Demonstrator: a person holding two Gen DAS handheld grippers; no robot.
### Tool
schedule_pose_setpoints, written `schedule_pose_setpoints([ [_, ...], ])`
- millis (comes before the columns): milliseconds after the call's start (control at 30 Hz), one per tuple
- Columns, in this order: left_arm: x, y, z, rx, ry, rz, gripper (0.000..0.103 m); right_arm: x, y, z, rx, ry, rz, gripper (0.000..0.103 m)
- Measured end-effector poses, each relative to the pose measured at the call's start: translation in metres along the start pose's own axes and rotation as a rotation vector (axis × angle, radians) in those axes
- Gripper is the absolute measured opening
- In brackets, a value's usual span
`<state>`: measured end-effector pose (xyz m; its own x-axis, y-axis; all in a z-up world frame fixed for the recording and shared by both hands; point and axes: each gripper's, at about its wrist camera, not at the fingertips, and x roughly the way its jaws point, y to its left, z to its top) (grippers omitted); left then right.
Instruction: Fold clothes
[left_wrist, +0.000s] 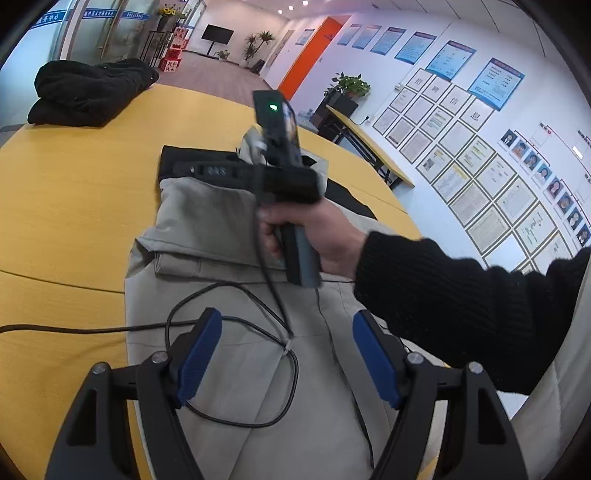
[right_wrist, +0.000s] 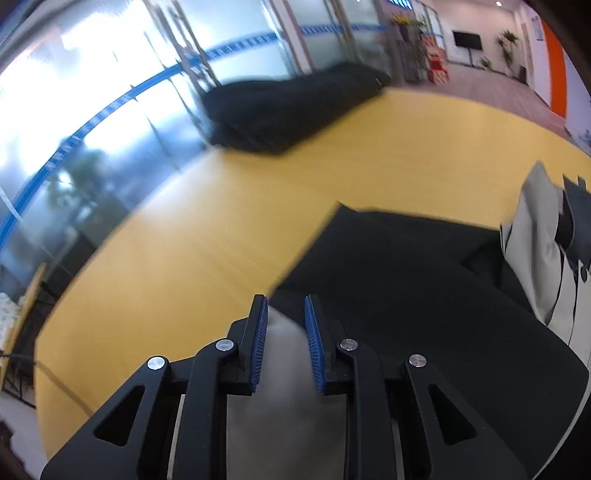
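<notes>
A beige garment (left_wrist: 236, 369) lies on the yellow table (left_wrist: 74, 206), partly folded over itself, with a black lining or cloth (left_wrist: 173, 155) at its far end. My left gripper (left_wrist: 286, 356) is open and empty just above the beige cloth. My right gripper (right_wrist: 284, 343) is narrowly closed on a fold of the beige garment (right_wrist: 284, 376) and holds it over the black cloth (right_wrist: 406, 295). The right tool and the hand holding it show in the left wrist view (left_wrist: 280, 177).
A folded black garment (left_wrist: 88, 92) lies at the table's far corner; it also shows in the right wrist view (right_wrist: 288, 107). A black cable (left_wrist: 236, 325) loops over the beige cloth. Glass walls stand beyond the table's edge.
</notes>
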<state>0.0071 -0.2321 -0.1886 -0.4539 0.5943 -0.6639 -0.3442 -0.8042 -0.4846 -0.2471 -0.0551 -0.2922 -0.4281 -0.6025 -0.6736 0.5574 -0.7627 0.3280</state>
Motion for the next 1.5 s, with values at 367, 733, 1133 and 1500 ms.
schedule_pose_setpoints([
  [367, -0.008, 0.005, 0.008, 0.041, 0.021, -0.021, 0.077, -0.001, 0.024, -0.030, -0.079, 0.040, -0.029, 0.022],
  [733, -0.013, -0.030, -0.015, 0.029, 0.013, 0.027, 0.077, 0.035, 0.035, -0.045, -0.013, 0.052, -0.044, 0.021],
  [1133, -0.007, -0.080, -0.039, 0.072, -0.064, 0.178, 0.081, -0.124, -0.058, -0.175, 0.168, 0.000, -0.342, 0.024],
  [1500, 0.065, -0.005, -0.089, 0.060, 0.087, 0.302, 0.081, -0.275, -0.021, -0.271, 0.208, -0.061, -0.349, 0.059],
])
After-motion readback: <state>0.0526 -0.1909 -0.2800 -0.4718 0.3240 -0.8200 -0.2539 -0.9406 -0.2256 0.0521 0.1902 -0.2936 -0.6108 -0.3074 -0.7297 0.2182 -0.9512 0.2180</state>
